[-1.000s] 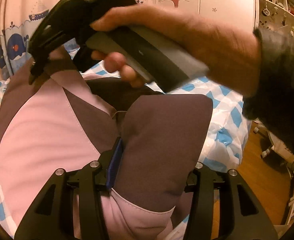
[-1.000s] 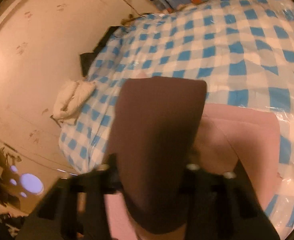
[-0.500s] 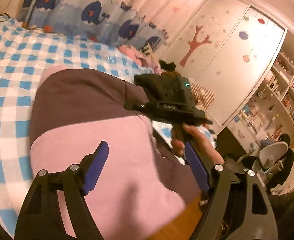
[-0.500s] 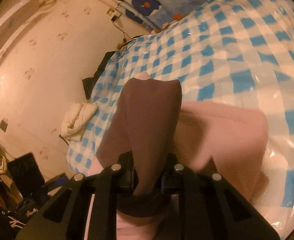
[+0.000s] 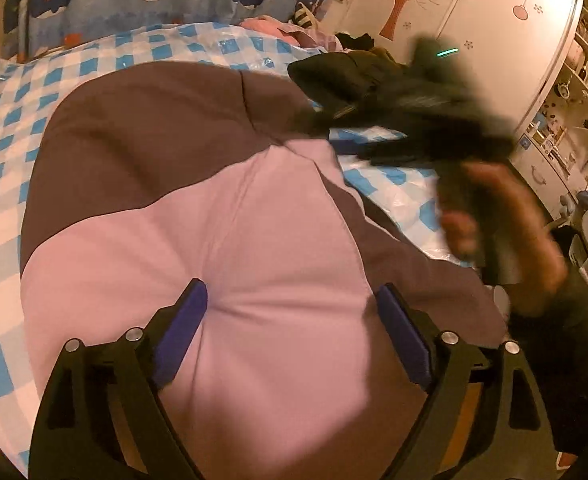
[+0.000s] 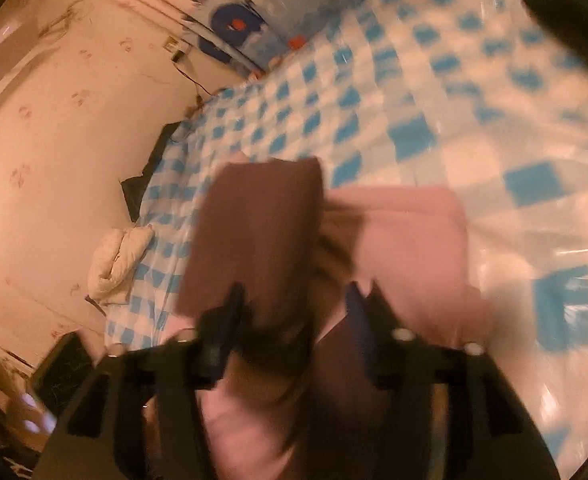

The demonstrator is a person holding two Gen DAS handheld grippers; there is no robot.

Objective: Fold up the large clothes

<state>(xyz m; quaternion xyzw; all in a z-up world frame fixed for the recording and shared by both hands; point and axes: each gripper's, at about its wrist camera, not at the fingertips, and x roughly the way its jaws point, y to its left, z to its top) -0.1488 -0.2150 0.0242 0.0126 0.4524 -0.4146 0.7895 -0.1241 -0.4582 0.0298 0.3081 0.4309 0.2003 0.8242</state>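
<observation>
Both grippers are opening: the left gripper (image 5: 290,332) stands wide just above the pink-and-brown garment (image 5: 222,248), which stretches away ahead of it; the right gripper (image 6: 294,312) straddles the brown sleeve (image 6: 254,236), pads off.

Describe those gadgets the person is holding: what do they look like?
Each is a black plastic hand tool. The left gripper has two angular black fingers lined with dark blue pads, joined by round silver bolts. The right gripper, seen blurred from the left one, has a bulky black body with a small green light, held by a hand in a dark sleeve.
</observation>
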